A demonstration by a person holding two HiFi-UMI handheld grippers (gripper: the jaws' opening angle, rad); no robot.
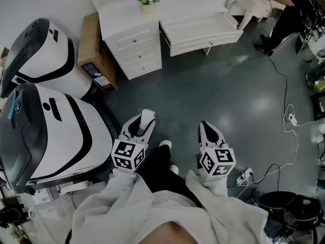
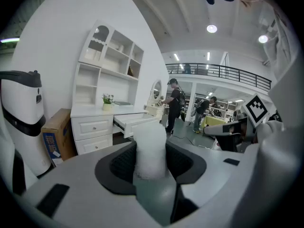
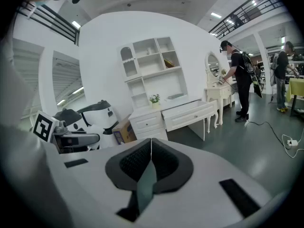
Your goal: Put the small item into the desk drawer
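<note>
Left gripper [image 1: 144,119] has its jaws closed partway on the small white item [image 2: 151,144], which stands upright between the pads. Right gripper [image 3: 150,150] is fully closed with nothing in it. The drawer [image 1: 202,32] of the white desk [image 1: 172,6] is already pulled out but well ahead across the floor. I'd walk right up, grip firm, and only let go once it's low inside the drawer.

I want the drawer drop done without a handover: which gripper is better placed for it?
Left. The left gripper grips the small white item between its jaws; the right gripper is shut and empty. The drawer stands open ahead of both, across the floor.
</note>
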